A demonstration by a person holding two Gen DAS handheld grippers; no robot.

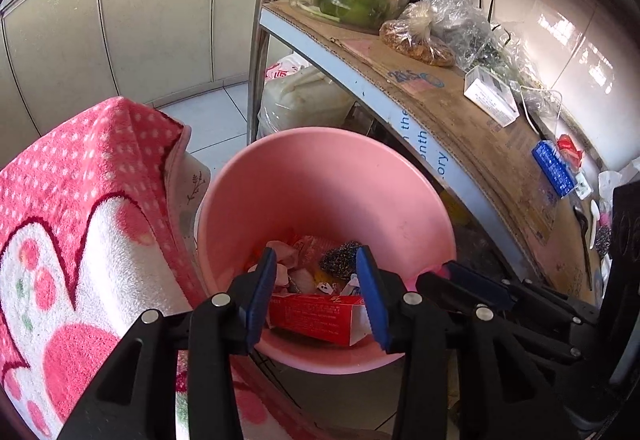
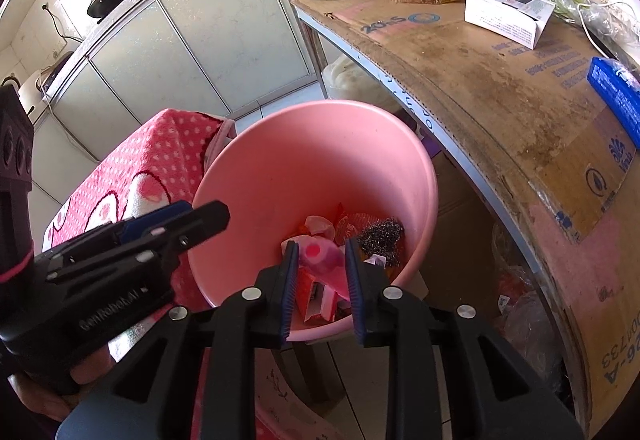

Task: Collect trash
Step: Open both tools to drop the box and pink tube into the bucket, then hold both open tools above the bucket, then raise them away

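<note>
Kitchen floor, pink bin (image 1: 320, 175), trash heap (image 2: 340, 240) partly hidden behind fingers (image 2: 290, 280)

- The pink bucket (image 1: 328, 175) at the frame's centre is showing smooth, slightly glossy plastic.
- The pink dotted towel (image 1: 80, 224) at lower left is looking like fluffy, matt cloth.
- The cardboard sheet (image 2: 500, 79) covering the shelf at right is appearing matt, rough and stained.
- The shelf post (image 1: 264, 19) at upper centre is gleaming as polished metal.
- The scouring pad (image 2: 380, 236) in the bucket is glinting like coarse wire.
- The left tongs (image 1: 316, 296) are showing matt black plastic with ribbed blue pads.
</note>
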